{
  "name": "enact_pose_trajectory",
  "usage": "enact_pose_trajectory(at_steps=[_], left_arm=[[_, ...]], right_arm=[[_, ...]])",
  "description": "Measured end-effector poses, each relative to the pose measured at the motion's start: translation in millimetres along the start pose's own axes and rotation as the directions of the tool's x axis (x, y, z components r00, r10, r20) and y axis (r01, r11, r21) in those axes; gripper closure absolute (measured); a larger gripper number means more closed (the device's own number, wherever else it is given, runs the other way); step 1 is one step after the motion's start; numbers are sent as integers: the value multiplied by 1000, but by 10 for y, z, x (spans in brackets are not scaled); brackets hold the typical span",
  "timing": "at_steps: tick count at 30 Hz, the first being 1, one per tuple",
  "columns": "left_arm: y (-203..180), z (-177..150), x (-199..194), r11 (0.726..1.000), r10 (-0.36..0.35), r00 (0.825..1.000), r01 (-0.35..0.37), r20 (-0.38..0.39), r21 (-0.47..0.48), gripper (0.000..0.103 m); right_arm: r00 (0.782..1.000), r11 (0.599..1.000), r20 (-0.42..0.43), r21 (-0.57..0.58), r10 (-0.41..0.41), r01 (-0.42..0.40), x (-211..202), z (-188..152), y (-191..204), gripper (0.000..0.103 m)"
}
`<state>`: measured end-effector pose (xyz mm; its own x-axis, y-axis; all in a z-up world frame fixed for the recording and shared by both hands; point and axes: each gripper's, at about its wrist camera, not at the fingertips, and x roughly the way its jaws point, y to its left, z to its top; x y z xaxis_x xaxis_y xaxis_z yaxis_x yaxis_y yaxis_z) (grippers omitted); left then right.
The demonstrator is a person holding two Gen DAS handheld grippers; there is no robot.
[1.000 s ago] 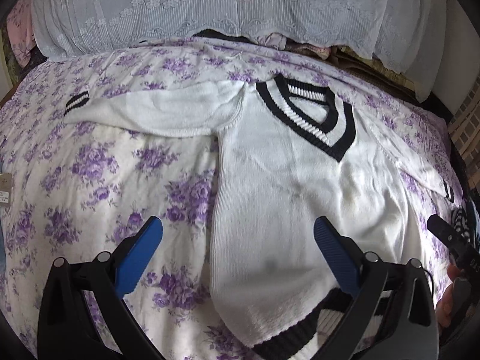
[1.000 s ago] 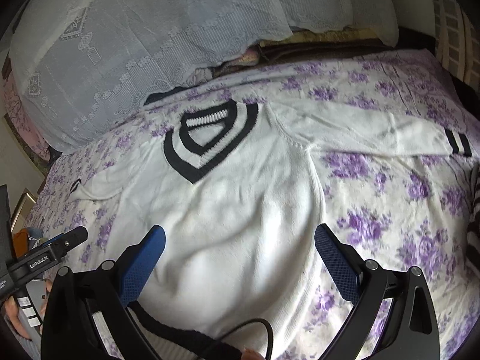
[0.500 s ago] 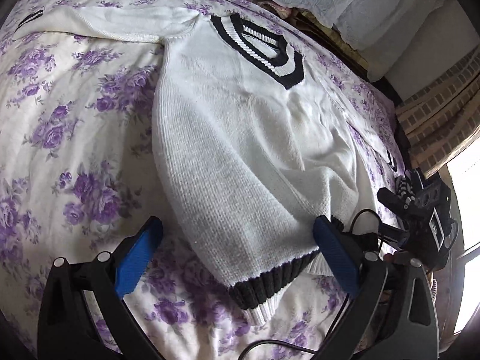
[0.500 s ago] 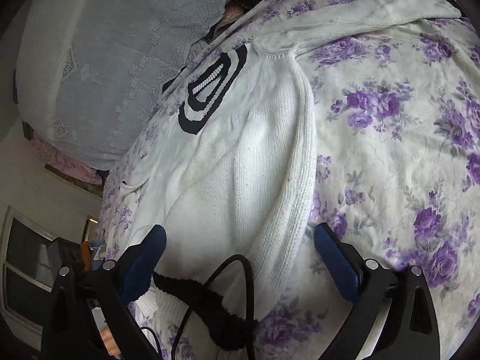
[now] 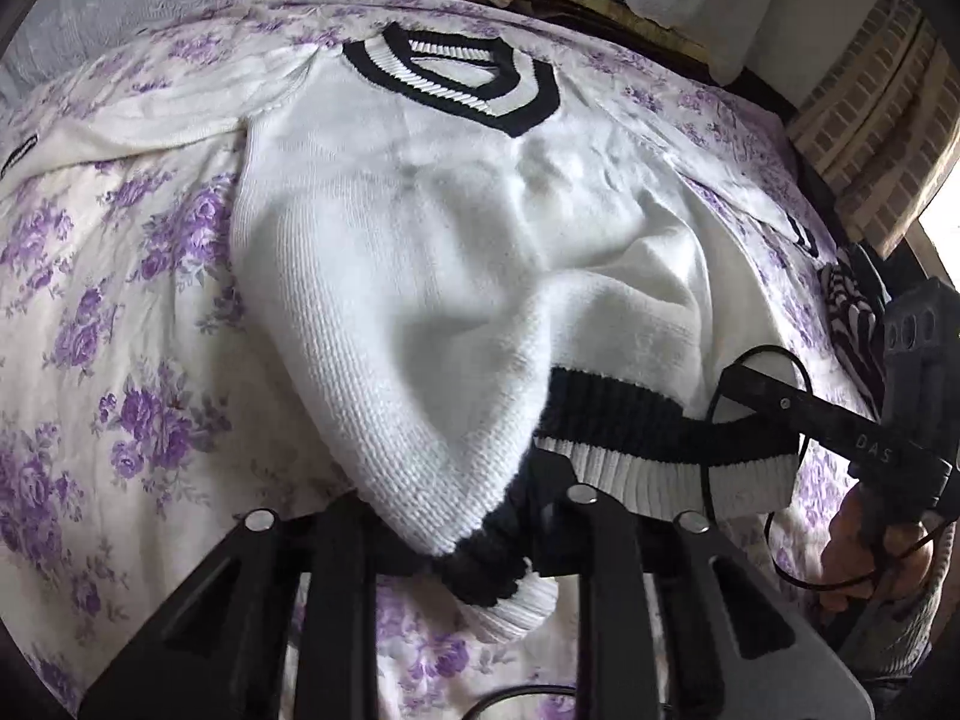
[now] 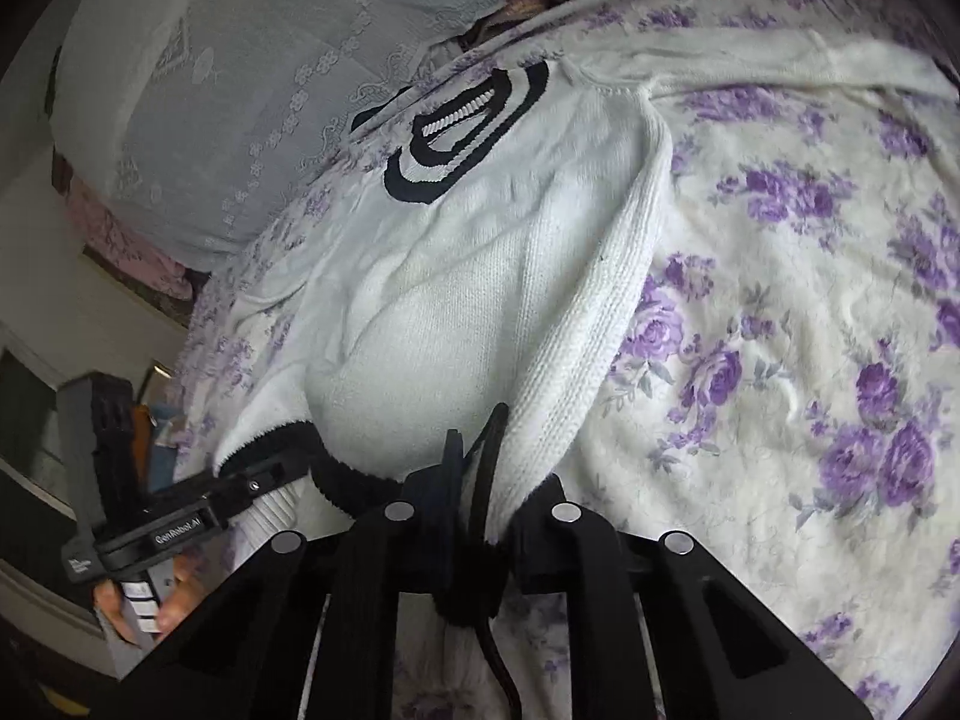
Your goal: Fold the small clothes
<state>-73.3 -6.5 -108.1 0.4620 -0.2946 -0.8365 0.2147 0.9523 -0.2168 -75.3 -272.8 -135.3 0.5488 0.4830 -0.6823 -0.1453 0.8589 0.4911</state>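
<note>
Left wrist view: sweater (image 5: pixel 420 252) lay front-up on the floral bed (image 5: pixel 120 372), collar (image 5: pixel 456 81) at upper centre, one sleeve running to the left edge of the frame. Left gripper (image 5: pixel 462 546) at bottom centre, fingers together, clamped on the black-ribbed hem (image 5: pixel 630 414). The hem corner was bunched and lifted off the bed. Right gripper visible at the right edge, at the other end of the hem.

Right wrist view: sweater (image 6: pixel 480 276) filled the centre, collar (image 6: pixel 462 132) at upper centre, other sleeve along the top right. Right gripper (image 6: pixel 474 516) at bottom centre, fingers together, clamped on the hem (image 6: pixel 336 474); a black cable (image 6: pixel 486 540) ran through the same spot. Left gripper (image 6: pixel 240 498) at lower left, its fingers hidden from here.

Handling, judged: chunky knit, soft, limp, fairly light; it sags between the two holds. The ribbed hem corners are thick and give the firmest purchase. The cable could snag in the grip.
</note>
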Motion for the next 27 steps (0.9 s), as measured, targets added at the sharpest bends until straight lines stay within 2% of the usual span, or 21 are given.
enact_pose_trajectory(at_steps=[3, 6, 8, 9, 11, 13, 15, 17, 18, 19, 20, 21, 22, 23, 24, 25, 26, 27], left_arm=[[-58, -130, -44, 998, 38, 999, -37, -9, 49, 85], [39, -247, -90, 999, -12, 999, 13, -40, 33, 84], [58, -286, -117, 999, -25, 998, 26, -51, 27, 83], [85, -315, -153, 999, -22, 999, 24, -48, 28, 79], [131, -356, -223, 999, -7, 999, 8, -40, 35, 70], [160, -421, -256, 998, 18, 998, -14, -65, 59, 53], [196, -464, -323, 995, 66, 995, -61, -69, 82, 49], [201, -432, -422, 993, 76, 996, -71, -49, 94, 49], [187, -383, -471, 993, 77, 997, -74, -31, 95, 43], [181, -338, -489, 992, 83, 996, -81, -15, 92, 32], [192, -298, -478, 993, 85, 996, -84, -3, 81, 28], [219, -283, -446, 994, 87, 996, -86, -8, 64, 27], [249, -285, -389, 996, 81, 996, -80, -26, 45, 34], [264, -302, -317, 998, 60, 996, -58, -61, 35, 42], [251, -347, -291, 998, 43, 996, -40, -74, 43, 51], [225, -389, -303, 997, 46, 997, -43, -66, 59, 51], [193, -426, -356, 994, 71, 996, -67, -47, 86, 51], [184, -451, -399, 992, 83, 996, -79, -37, 100, 51]], right_arm=[[998, 1000, -50, -16, -22, 22, -151, -62, -97, 91], [995, 1000, -100, 16, -16, 17, -272, -139, -294, 92], [989, 1000, -145, -14, -26, 24, -279, -216, -297, 91], [987, 998, -152, -47, -47, 41, -310, -246, -277, 89], [986, 993, -134, -82, -97, 87, -453, -300, -270, 77], [986, 989, -120, -107, -115, 102, -607, -331, -282, 77], [987, 984, -74, -120, -140, 131, -798, -291, -247, 74], [992, 987, -71, -129, -107, 97, -862, -215, -185, 72], [992, 985, -67, -140, -107, 97, -845, -196, -153, 70], [991, 982, -63, -153, -120, 109, -803, -176, -115, 70], [991, 981, -55, -160, -121, 111, -784, -163, -96, 77], [991, 977, -42, -174, -130, 121, -762, -141, -71, 95], [984, 967, -25, -191, -176, 169, -770, -113, -69, 95], [967, 945, 1, -210, -256, 251, -799, -104, -101, 95], [930, 902, 33, -233, -367, 364, -831, -93, -182, 96], [876, 848, 52, -226, -480, 479, -880, -72, -336, 94], [843, 824, 31, -191, -537, 533, -934, -64, -500, 80], [839, 827, 8, -163, -545, 538, -1035, -71, -618, 75]])
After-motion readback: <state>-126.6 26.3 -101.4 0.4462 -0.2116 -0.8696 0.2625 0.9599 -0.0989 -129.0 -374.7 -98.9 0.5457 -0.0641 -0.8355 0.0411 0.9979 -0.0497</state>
